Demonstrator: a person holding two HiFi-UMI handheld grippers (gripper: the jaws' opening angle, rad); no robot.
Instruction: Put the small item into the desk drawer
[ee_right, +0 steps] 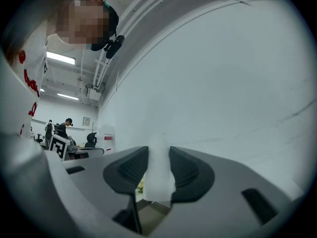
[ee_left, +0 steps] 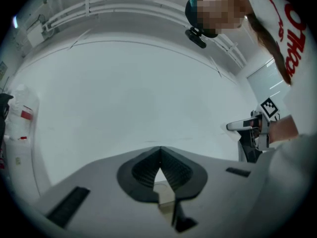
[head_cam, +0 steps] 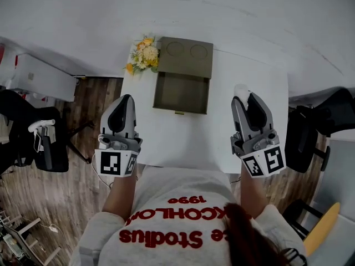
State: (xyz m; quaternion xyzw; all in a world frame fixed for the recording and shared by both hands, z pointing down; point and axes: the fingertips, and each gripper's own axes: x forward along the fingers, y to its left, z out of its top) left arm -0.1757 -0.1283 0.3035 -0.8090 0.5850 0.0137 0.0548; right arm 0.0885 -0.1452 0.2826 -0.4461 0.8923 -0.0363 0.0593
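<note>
An olive-green desk organiser [head_cam: 189,56] stands at the back of the white desk [head_cam: 169,140]. Its drawer [head_cam: 182,93] is pulled out toward me and looks empty. My right gripper [head_cam: 243,97] hovers over the desk's right side, to the right of the drawer, shut on a small white item [head_cam: 240,89]. In the right gripper view the white item [ee_right: 159,175] sits squeezed between both pads, tilted up toward the wall. My left gripper [head_cam: 126,100] hangs at the desk's left edge, left of the drawer. Its jaws meet at the tips with nothing between them [ee_left: 159,151].
A bunch of yellow and white flowers [head_cam: 143,54] sits just left of the organiser. Black office chairs stand on the wooden floor at the left [head_cam: 34,140] and right [head_cam: 309,132] of the desk. A white wall runs behind it.
</note>
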